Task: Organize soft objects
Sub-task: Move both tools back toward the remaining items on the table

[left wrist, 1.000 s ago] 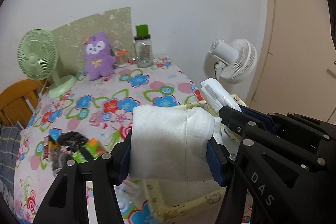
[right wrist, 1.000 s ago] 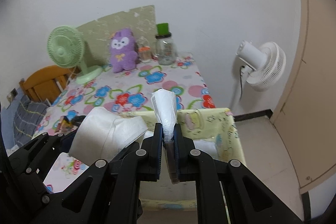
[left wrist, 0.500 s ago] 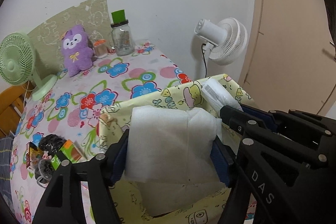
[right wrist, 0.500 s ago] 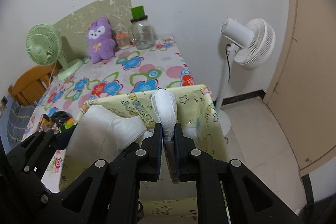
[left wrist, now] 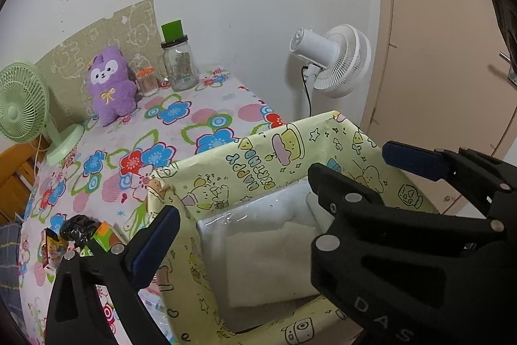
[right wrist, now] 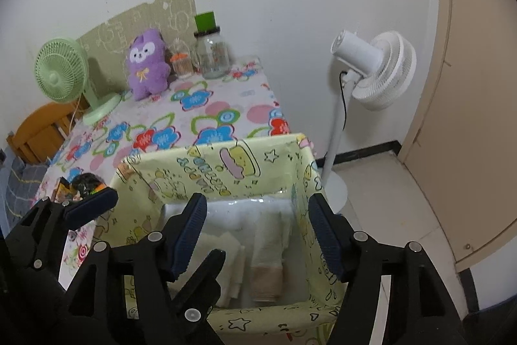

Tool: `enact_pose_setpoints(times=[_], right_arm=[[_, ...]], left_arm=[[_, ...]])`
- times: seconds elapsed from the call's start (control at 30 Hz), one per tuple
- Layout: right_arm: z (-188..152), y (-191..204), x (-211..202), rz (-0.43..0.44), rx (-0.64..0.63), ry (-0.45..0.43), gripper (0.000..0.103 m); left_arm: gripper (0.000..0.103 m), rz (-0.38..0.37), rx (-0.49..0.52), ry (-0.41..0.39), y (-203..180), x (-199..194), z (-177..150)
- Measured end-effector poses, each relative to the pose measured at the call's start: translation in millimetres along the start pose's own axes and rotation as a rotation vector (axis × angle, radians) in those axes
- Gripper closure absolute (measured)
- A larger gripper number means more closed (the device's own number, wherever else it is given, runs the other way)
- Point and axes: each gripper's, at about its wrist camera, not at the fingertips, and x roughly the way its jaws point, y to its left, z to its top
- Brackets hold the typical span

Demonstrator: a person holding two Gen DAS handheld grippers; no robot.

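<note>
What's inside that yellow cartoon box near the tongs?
Inside the yellow box lie folded white cloths and a rolled pale towel with a tan end. What lies beneath them, and the near corner behind the tongs, is hidden.

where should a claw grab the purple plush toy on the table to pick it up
Grip the purple plush toy across its body just below the face, coming in from the front. It sits upright against the green board, so its back is blocked, and the small jar stands close beside it.
</note>
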Motion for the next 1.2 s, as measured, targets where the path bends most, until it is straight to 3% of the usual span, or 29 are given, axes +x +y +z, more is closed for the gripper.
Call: enact_pose_setpoints(times=[0.53, 1.2], right_arm=[[3.5, 25.8, -40.1, -0.022, -0.034, -0.092, 0.017], [-11.8, 79.3, -87.0, -0.014, -0.053, -0.160, 0.008]], left_arm=[[0.000, -0.009, -0.041, -0.070, 18.5, -42.1, -1.7], [0.000, 0.019, -0.042, -0.150, 54.4, -99.7, -30.3]])
